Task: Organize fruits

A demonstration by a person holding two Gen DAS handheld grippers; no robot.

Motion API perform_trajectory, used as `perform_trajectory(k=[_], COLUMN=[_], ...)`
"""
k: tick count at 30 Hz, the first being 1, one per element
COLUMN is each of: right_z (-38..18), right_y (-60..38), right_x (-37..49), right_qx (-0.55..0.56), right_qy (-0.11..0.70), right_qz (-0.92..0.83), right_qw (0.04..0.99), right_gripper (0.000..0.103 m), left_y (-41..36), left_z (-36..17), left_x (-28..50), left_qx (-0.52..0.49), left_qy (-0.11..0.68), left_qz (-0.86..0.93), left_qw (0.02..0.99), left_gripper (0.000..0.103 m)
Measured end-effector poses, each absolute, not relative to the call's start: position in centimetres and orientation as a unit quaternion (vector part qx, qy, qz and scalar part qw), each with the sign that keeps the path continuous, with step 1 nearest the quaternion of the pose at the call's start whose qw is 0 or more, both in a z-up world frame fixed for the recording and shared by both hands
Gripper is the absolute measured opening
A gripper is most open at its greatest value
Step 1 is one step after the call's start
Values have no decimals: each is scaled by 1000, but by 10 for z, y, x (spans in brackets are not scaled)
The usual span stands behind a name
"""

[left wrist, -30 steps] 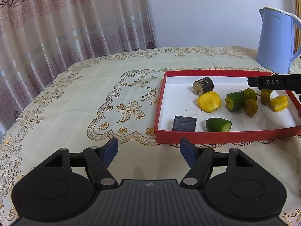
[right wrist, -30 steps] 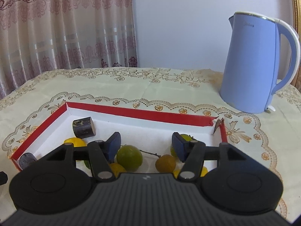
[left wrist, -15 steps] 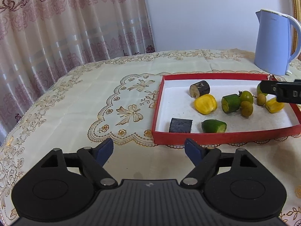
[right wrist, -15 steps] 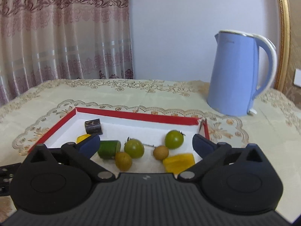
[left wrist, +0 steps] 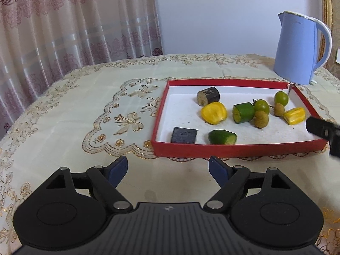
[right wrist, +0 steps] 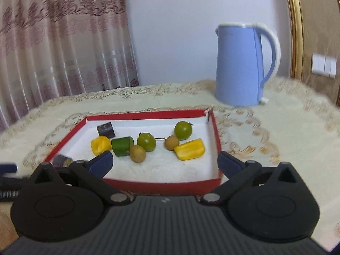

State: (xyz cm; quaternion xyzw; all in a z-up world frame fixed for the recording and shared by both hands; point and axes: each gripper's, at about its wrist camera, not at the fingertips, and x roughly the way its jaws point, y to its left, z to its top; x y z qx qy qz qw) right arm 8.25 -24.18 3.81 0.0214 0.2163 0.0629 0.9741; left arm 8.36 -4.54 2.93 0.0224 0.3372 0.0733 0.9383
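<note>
A red tray with a white floor sits on the tablecloth. In it lie two yellow pieces, green cucumber chunks, two green round fruits, two brown longans and dark sugarcane pieces. My left gripper is open and empty, in front of the tray's near left corner. My right gripper is open and empty, above the tray's near edge; its tip shows in the left wrist view.
A light blue electric kettle stands behind the tray's far right corner. Pink curtains hang behind the table on the left. A cream embroidered tablecloth covers the table. A gold frame edge is at the right.
Both grippers have pulled back and up from the tray. The right gripper has opened wider and left the fruit lying in the tray. The left gripper has stayed open.
</note>
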Motion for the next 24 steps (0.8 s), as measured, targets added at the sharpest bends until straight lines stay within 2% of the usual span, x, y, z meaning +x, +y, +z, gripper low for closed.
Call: perform_trajectory(k=[13, 24], right_z=[53, 43], right_y=[-232, -243], right_x=[40, 38], right_qx=[-15, -2], right_qy=[160, 177], right_qz=[98, 116], right_qw=[982, 977], right_gripper=[103, 103], left_y=[-57, -57], left_z=[26, 23], left_x=[83, 85], left_qx=[35, 35], left_qy=[335, 340], left_qz=[65, 62], left_qw=[939, 938], left_gripper=[84, 84])
